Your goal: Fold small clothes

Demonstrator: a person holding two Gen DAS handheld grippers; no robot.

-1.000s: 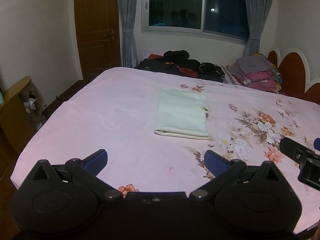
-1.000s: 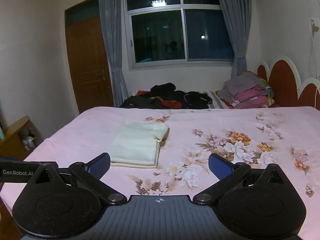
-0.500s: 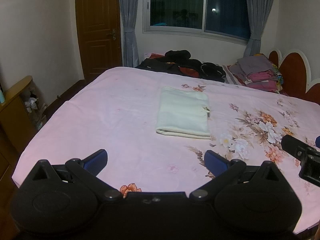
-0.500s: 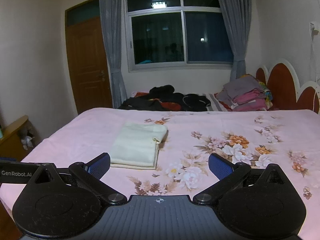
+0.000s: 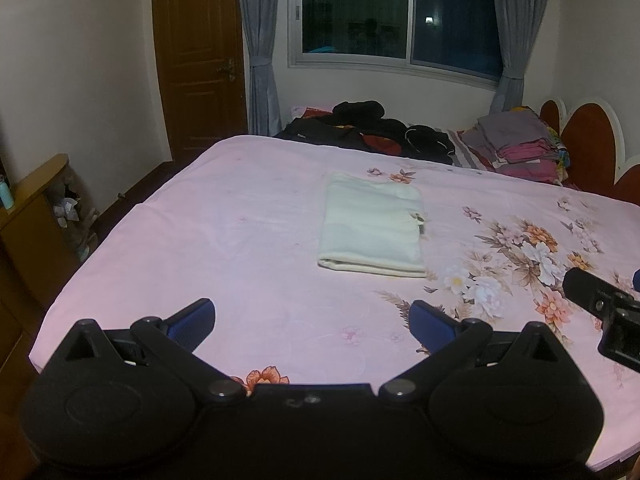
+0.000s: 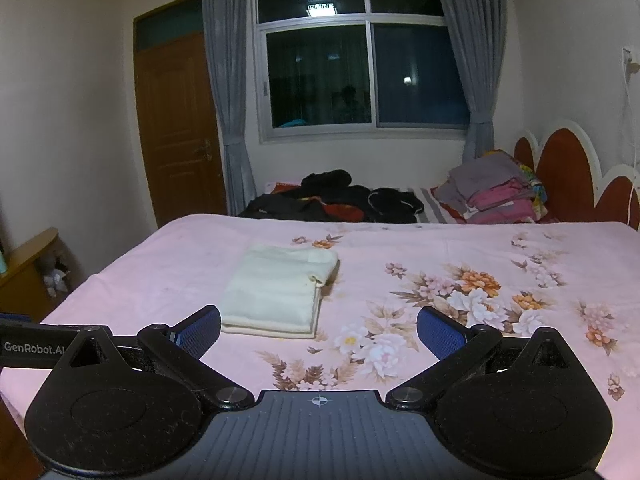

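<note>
You see a pale cream folded garment point(image 5: 372, 226) on a pink bed sheet point(image 5: 224, 216) printed with orange and white flowers. Both tongs, left tongs point(image 5: 310, 320) and right tongs point(image 6: 319, 330), show blue pads point(image 6: 200, 330) on black bodies. Dark clothes point(image 6: 332, 196) and a grey-and-pink folded stack point(image 6: 496, 192) sit behind. The curtains point(image 6: 218, 92) are grey; the door point(image 6: 176, 128) is brown.

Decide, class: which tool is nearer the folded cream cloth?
Right, narrowly. The right tool has the folded cream cloth just ahead-left; the left tool sits further back.
</note>
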